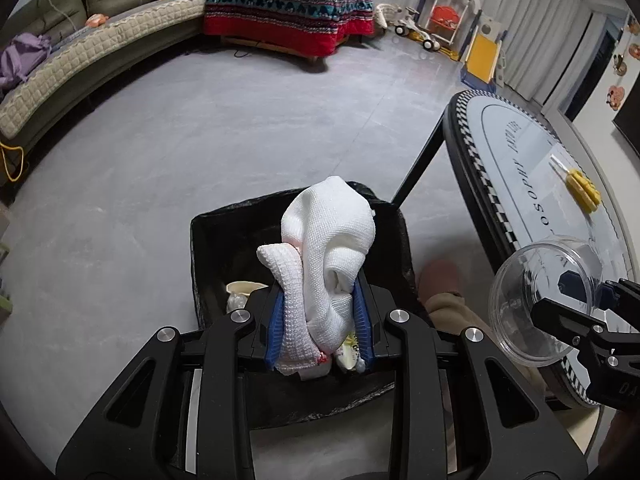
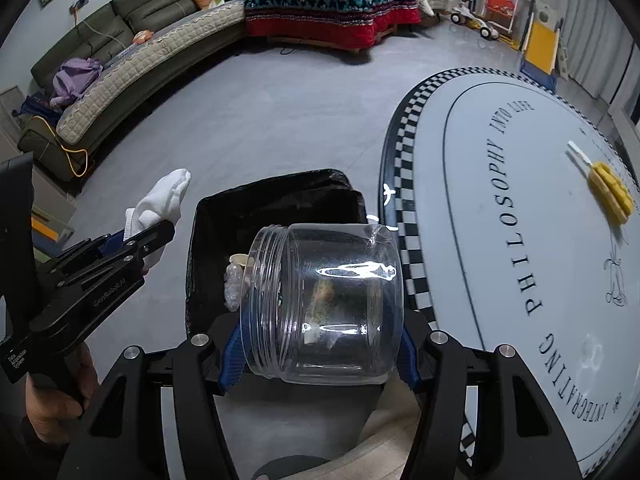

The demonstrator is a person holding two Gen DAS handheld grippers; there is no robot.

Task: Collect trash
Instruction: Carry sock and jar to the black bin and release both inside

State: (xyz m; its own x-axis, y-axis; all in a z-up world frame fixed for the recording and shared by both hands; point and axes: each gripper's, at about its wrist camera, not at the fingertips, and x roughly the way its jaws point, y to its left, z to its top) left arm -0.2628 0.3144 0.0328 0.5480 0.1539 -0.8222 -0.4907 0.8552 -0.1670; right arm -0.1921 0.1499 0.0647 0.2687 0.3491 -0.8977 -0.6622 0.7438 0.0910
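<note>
A crumpled white cloth is pinched between the blue pads of the left gripper, its bulk standing up past the fingertips and hanging directly over a trash bin lined with a black bag. Something small and yellowish shows at the base of the cloth between the pads, but what it is cannot be told. Inside the bin lie a cream-coloured scrap and some clear crinkled plastic against its left wall. The right gripper clamps a clear plastic jar on its side, the threaded mouth turned left, the blue pads pressing on both of its ends; the jar sits above the near right part of the bin. In the left wrist view that jar appears at the right edge, over the rim of a round table with a black-and-white chequered border and printed lettering. On the far right of the tabletop lies a yellow item on a white stick. A person's hand grips the handle of the left gripper at the near left. Farther off, a curved green sofa runs along the left, and a low table draped in a red and dark patterned quilt stands at the far side of the grey floor, with children's toys to its right.
</note>
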